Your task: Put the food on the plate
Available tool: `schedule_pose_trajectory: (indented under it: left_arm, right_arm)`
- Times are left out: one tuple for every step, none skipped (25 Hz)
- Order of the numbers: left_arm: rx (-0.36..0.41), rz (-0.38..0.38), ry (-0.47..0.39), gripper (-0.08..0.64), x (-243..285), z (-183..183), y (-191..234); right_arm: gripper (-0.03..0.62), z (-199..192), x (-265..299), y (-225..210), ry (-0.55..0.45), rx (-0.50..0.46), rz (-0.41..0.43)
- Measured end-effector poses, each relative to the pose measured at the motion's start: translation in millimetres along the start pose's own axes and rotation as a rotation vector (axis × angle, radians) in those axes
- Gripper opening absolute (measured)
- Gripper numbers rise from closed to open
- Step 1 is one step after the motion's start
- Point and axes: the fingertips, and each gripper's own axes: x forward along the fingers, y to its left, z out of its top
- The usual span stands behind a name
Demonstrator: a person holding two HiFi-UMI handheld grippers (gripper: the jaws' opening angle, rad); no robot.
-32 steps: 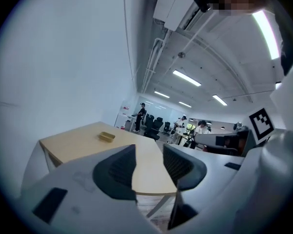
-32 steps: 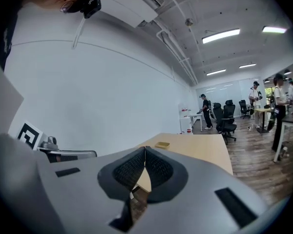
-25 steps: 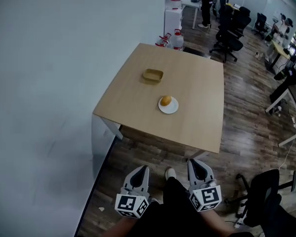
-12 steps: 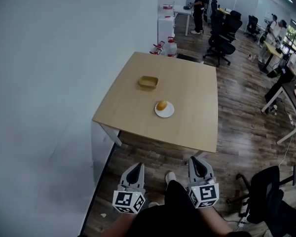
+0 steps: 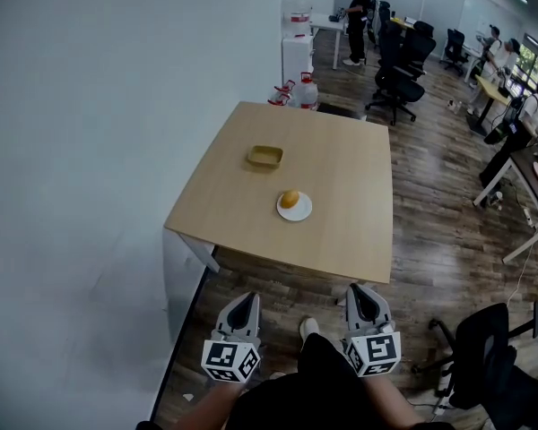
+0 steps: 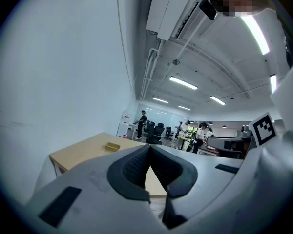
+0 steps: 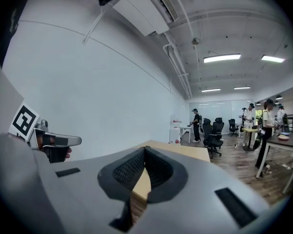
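Room: open office is showing in the head view, with a white wall running down the 9 o'clock side and a dark wood-plank floor spreading toward 3 o'clock.
Table: light wooden table is standing at 12 o'clock from both grippers, well apart from them.
Plate: small white plate is lying on the table, nearer its near edge than its far one.
Food: round orange-yellow food is sitting on the plate, toward the plate's 10 o'clock rim; the kind of food is too small to tell.
Tray: shallow yellowish tray is resting on the table at 11 o'clock from the plate, apart from it.
Left gripper: left gripper is hanging low at 7 o'clock of the head view, over the floor. Its own view is showing the dark pads pressing together at the tips, with nothing pinched.
Right gripper: right gripper is hanging at 5 o'clock, level with the left one. Its pads are likewise meeting at the tips and gripping nothing.
Person: a dark trouser leg and a pale shoe are showing between the two grippers.
Background: water jugs are standing just beyond the table's far 11 o'clock corner. A black office chair is sitting at 4 o'clock, and people are standing at desks near 1 o'clock.
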Motion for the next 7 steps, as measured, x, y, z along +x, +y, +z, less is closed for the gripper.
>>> schedule_pose_trajectory:
  left_arm:
    - [-0.005, 0.002, 0.001, 0.014, 2, 0, -1]
    - [-0.01, 0.006, 0.003, 0.014, 4, 0, -1]
    - [-0.013, 0.011, 0.006, 0.014, 7, -1, -2]
    - [-0.015, 0.015, 0.008, 0.014, 10, -3, -3]
    - [-0.016, 0.02, 0.009, 0.014, 13, -3, -4]
    - [-0.016, 0.024, 0.011, 0.014, 16, -4, -5]
    - [-0.016, 0.028, 0.012, 0.014, 19, -5, -6]
  right_arm:
    - [0.06, 0, 1, -3, 0.001, 0.001, -0.002]
    - [0.06, -1, 2, -6, 0.002, 0.003, -0.003]
    - [0.06, -1, 3, -10, 0.004, 0.005, -0.004]
    - [0.06, -2, 4, -14, 0.005, 0.007, -0.004]
    - [0.06, -2, 5, -18, 0.006, 0.009, -0.004]
    - [0.06, -2, 7, -22, 0.008, 0.009, -0.003]
    - [0.06, -3, 9, -26, 0.01, 0.01, -0.003]
